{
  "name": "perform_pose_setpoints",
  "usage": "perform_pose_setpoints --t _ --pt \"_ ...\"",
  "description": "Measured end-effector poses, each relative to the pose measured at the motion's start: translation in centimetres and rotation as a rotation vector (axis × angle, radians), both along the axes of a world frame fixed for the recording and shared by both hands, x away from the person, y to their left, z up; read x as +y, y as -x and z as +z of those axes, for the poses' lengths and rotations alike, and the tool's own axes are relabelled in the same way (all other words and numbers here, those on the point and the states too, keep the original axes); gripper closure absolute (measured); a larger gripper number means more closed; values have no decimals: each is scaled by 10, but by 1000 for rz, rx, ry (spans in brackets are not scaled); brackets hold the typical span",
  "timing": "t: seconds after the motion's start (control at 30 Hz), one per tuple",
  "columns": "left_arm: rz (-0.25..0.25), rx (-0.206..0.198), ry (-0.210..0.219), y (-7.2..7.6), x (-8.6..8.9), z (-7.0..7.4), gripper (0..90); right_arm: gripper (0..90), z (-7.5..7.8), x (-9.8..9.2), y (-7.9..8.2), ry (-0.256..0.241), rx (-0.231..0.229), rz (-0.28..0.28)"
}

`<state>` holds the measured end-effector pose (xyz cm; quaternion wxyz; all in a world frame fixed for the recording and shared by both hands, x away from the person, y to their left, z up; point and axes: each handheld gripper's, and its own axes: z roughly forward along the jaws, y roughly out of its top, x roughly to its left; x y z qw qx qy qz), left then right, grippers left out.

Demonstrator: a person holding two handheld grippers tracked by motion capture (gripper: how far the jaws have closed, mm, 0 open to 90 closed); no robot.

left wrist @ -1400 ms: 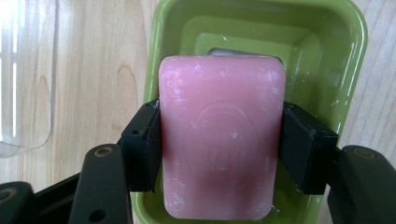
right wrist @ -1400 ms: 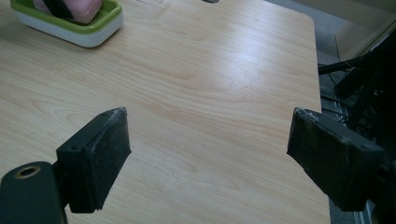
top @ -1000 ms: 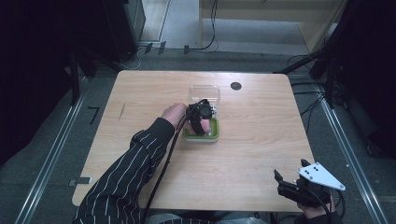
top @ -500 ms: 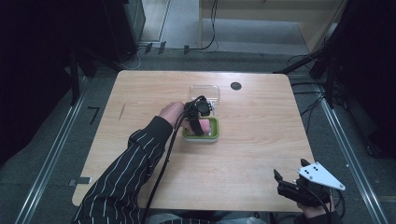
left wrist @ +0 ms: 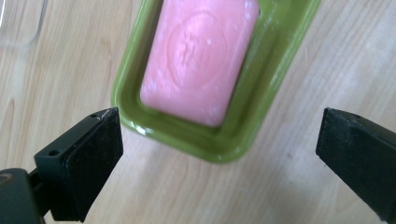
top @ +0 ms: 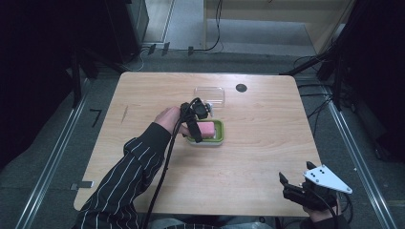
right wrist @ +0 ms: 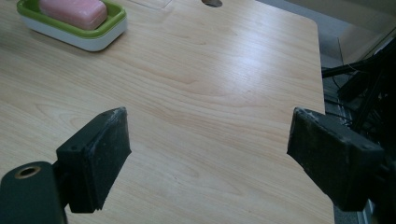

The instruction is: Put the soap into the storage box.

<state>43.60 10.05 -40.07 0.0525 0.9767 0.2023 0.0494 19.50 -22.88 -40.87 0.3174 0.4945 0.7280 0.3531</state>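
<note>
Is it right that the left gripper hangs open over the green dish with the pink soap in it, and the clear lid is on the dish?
Not quite. The left gripper does hang open over the green dish with the pink soap in it, but the clear lid is off: it lies on the table just beyond the dish, as the high view shows.

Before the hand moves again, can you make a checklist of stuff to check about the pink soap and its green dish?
1. Pink soap lies inside the green dish: ok.
2. Left gripper is open, jaws apart, holding nothing: ok.
3. Left gripper hangs over the dish's near end, not touching the soap: ok.
4. Clear lid lies on the table behind the dish, not on it: ok.
5. Right gripper is open at the table's near right corner, far from the dish: ok.
6. Whether the soap is stuck to the dish: cannot tell.
</note>
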Motion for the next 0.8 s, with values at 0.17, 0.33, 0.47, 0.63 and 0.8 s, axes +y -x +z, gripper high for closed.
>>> perform_pose_setpoints --t 0.17,0.33,0.47,0.63,0.8 --pt "50 -24 4 12 11 5 11 135 0 0 0 2 -2 7" --pt "105 -28 2 28 24 7 11 135 0 0 0 3 -2 6" --pt "144 -40 -2 42 36 8 10 135 0 1 -1 3 -2 7" --pt "193 -54 14 59 50 7 10 135 0 1 -1 0 -4 8" --pt "230 -60 16 74 63 5 10 134 0 1 -1 0 -3 9"
